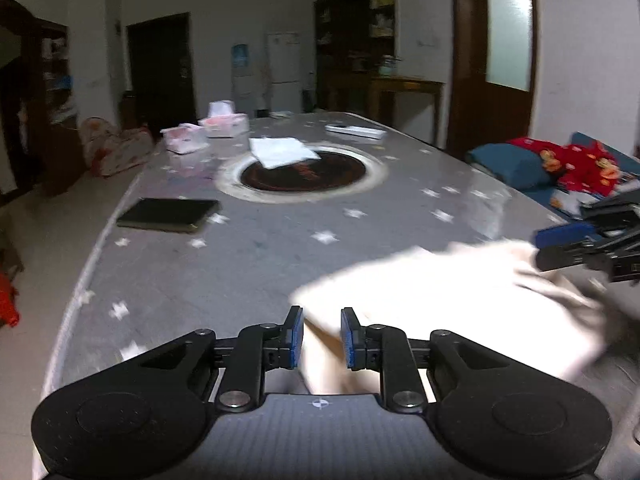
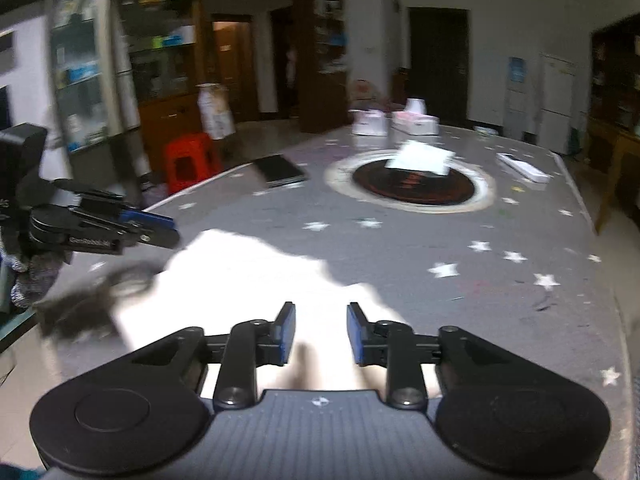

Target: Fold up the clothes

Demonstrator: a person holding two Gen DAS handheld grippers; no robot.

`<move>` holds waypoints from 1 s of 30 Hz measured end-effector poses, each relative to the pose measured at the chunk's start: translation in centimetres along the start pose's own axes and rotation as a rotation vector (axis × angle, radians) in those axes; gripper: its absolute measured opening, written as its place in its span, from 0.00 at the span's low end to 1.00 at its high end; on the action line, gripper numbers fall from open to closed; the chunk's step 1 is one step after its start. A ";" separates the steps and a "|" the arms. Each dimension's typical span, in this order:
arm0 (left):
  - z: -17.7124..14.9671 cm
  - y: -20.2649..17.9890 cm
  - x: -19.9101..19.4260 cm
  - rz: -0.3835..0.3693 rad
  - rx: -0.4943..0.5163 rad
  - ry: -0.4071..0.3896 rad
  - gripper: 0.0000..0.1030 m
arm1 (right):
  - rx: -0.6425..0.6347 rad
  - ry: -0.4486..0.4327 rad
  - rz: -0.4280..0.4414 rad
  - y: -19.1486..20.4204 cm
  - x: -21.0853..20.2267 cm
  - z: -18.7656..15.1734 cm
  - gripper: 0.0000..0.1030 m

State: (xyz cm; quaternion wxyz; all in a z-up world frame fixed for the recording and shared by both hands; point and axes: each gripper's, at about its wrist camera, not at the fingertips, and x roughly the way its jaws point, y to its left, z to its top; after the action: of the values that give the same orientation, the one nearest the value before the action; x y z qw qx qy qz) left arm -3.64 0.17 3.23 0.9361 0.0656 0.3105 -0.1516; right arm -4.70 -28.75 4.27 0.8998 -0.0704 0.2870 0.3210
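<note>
Seemingly mid-fold: your left gripper (image 1: 322, 338) and right gripper (image 2: 321, 334) sit parted, unclenched, over the rumpled pale garment (image 1: 452, 300); squaring remains.

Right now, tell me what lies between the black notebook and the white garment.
Only bare star-patterned tablecloth separates the black notebook from the white garment; the left wrist view shows it best.
</note>
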 end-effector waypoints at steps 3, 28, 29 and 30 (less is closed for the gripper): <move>-1.1 -0.3 -1.7 -0.020 -0.031 0.003 0.22 | -0.075 0.016 0.037 2.2 0.0 -0.8 0.30; -1.3 1.0 -3.7 -0.118 -0.269 0.005 0.17 | -0.061 0.040 0.123 4.0 -1.3 -3.2 0.34; -1.0 1.0 -3.1 -0.116 -0.278 0.002 0.20 | -0.058 0.040 0.121 4.0 -1.3 -3.3 0.34; -0.9 0.9 -2.5 -0.116 -0.289 0.005 0.20 | -0.052 0.038 0.120 4.0 -1.3 -3.5 0.34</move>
State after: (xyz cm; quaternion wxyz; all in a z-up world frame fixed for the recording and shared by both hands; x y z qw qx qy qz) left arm -5.74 1.86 4.09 0.9247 -0.0876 0.3346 -0.1591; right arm -9.66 -27.39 2.41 0.8711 -0.0825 0.2995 0.3803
